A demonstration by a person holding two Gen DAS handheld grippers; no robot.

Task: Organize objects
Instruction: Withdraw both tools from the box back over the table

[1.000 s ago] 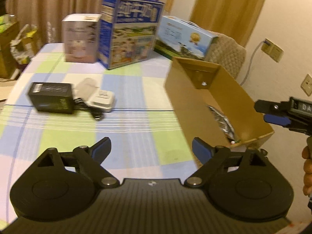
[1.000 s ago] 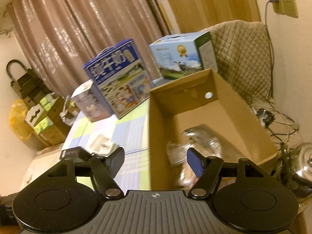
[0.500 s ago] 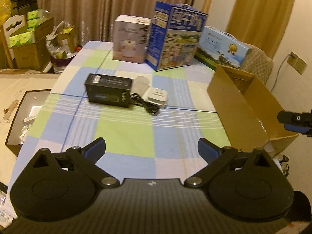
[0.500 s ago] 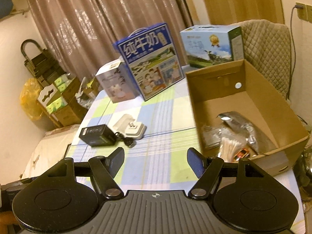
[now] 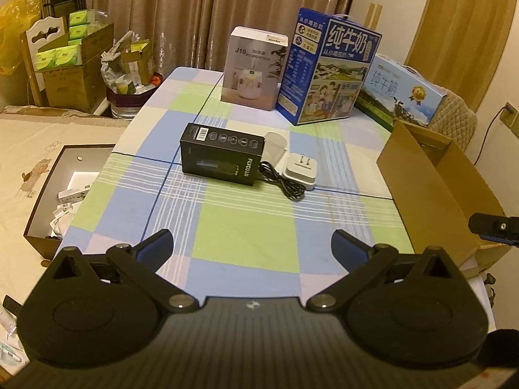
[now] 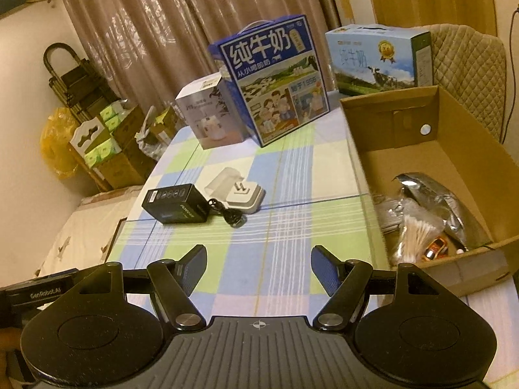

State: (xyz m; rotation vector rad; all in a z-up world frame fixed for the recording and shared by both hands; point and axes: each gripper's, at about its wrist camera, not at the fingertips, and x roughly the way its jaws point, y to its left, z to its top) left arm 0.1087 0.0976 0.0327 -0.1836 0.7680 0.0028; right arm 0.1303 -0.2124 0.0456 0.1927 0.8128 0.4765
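Observation:
On the checked tablecloth lie a black box (image 5: 223, 155), a white plug adapter (image 5: 300, 170) with a coiled black cable (image 5: 282, 184), and a translucent cap (image 5: 275, 144). My left gripper (image 5: 252, 246) hovers over the table's near edge, well short of them; its jaws are opening with nothing between them. My right gripper (image 6: 259, 265) stands open and empty over the near table, left of the open cardboard box (image 6: 389, 97). That box holds a silver foil bag (image 6: 428, 191), cotton swabs (image 6: 418, 233) and a small toy car (image 6: 436, 248). The black box (image 6: 176, 206) and adapter (image 6: 243, 196) lie ahead to the left.
A tall blue milk carton (image 5: 327, 68), a white humidifier box (image 5: 253, 68) and a light blue milk case (image 5: 402, 94) stand along the table's far edge. A quilted chair (image 6: 470, 64) is behind the cardboard box. A dark open box (image 5: 61, 188) sits below the table's left side.
Both grippers have drawn back and leftward from the cardboard box, so the table's middle now fills both views. The left jaws stand wider than before.

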